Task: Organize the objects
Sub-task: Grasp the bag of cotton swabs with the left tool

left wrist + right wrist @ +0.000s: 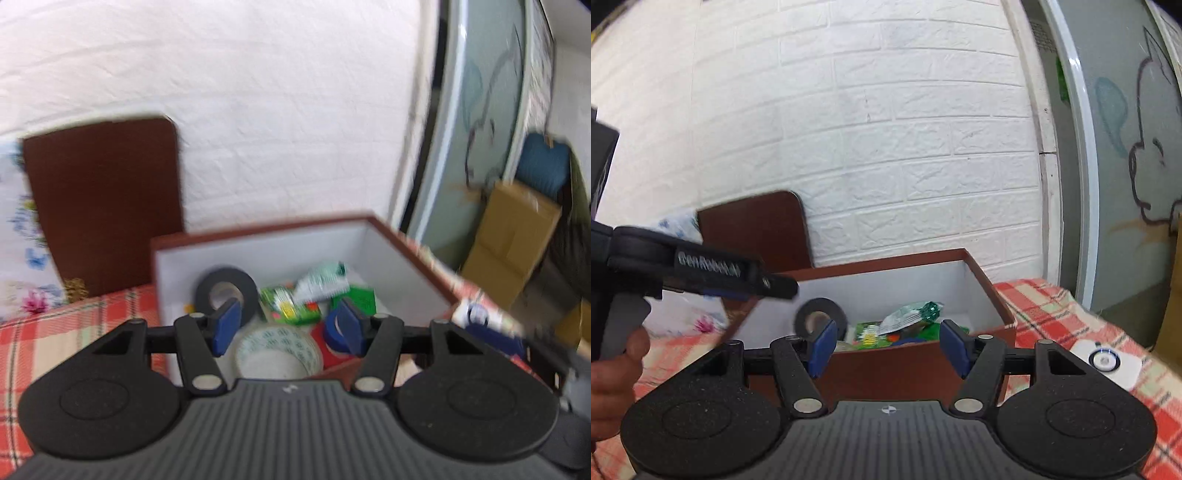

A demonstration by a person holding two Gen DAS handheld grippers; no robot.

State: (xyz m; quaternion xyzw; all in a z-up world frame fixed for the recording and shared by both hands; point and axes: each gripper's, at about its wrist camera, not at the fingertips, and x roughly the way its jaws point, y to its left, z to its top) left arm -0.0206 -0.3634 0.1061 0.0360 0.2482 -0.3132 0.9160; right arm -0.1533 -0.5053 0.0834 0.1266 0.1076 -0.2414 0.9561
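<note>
A brown box with white inner walls point(266, 254) stands on a red plaid cloth; it also shows in the right wrist view point(886, 365). Inside lie a black tape roll point(227, 291), a clear printed tape roll point(279, 350), a blue tape roll point(334, 332), green packets point(290, 306) and a white-green sachet point(323, 282). My left gripper point(288, 326) is open and empty, hovering over the box's near edge. My right gripper point(888, 349) is open and empty, just in front of the box. The left gripper point(701, 269) shows from the side in the right wrist view.
A brown box lid point(103, 206) leans on the white brick wall point(849, 129). A floral cloth point(18, 236) lies at the left. A white round device point(1104, 360) lies on the plaid cloth point(1052, 306) at right. Cardboard boxes point(513, 236) and a painted panel point(1126, 147) stand at right.
</note>
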